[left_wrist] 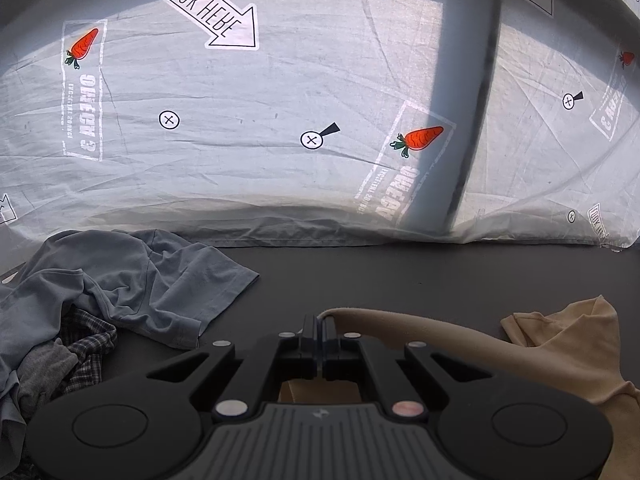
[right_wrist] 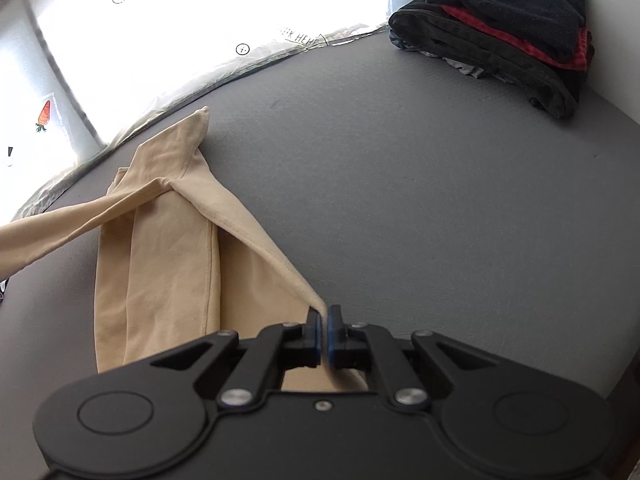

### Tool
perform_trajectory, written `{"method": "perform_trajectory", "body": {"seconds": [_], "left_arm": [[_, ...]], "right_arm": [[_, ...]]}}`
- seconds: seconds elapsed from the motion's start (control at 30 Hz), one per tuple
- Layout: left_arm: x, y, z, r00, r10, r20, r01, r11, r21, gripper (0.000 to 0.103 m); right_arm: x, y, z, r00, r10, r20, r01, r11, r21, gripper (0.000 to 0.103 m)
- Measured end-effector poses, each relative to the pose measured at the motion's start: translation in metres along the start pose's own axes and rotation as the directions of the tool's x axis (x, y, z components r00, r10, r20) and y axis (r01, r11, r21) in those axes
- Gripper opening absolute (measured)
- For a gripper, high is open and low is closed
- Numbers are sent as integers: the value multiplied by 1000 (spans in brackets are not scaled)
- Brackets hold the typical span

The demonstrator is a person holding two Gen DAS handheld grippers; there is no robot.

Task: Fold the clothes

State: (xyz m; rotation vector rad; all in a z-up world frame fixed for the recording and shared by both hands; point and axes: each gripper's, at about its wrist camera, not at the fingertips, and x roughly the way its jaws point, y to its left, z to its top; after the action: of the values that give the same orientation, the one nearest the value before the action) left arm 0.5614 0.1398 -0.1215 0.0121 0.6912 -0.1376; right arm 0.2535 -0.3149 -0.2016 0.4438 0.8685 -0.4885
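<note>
Shirt [right_wrist: 168, 240] pinched by both tools, ready to fold
Left tool [left_wrist: 320, 322] and right tool [right_wrist: 323, 312] each clamp an edge, stretching it flat over the surface [right_wrist: 440, 200].

This looks like a staged recording setup more than a lived-in home. A dark grey surface [right_wrist: 440, 200] is backed at 12 o'clock by a backlit white sheet [left_wrist: 240, 160] printed with carrots [left_wrist: 422, 138], "LOOK HERE" arrows [left_wrist: 210, 12] and crossed circles [left_wrist: 169, 120]. Unsorted clothes [left_wrist: 120, 280] lie at 9 o'clock, a folded pile [right_wrist: 508, 32] at 1 o'clock.
</note>
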Motion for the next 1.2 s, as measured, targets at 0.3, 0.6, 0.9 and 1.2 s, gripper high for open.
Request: {"method": "perform_trajectory", "body": {"seconds": [0.3,0.6,0.9,1.2], "left_arm": [[6,34,5,999,39,1,-39,998,-57,2],[24,66,-24,990,105,-94,-112,990,-80,2],[46,79,-59,966,151,-210,-166,985,-55,2],[58,72,-78,950,201,-240,-193,979,58,3]], "right_arm": [[-8,21,-10,996,87,-20,-87,996,1,3],[-1,20,-24,975,211,-66,-200,969,142,3],[25,27,-38,958,223,-179,-189,963,190,3],[37,24,-37,949,225,-219,-175,958,228,4]]}}
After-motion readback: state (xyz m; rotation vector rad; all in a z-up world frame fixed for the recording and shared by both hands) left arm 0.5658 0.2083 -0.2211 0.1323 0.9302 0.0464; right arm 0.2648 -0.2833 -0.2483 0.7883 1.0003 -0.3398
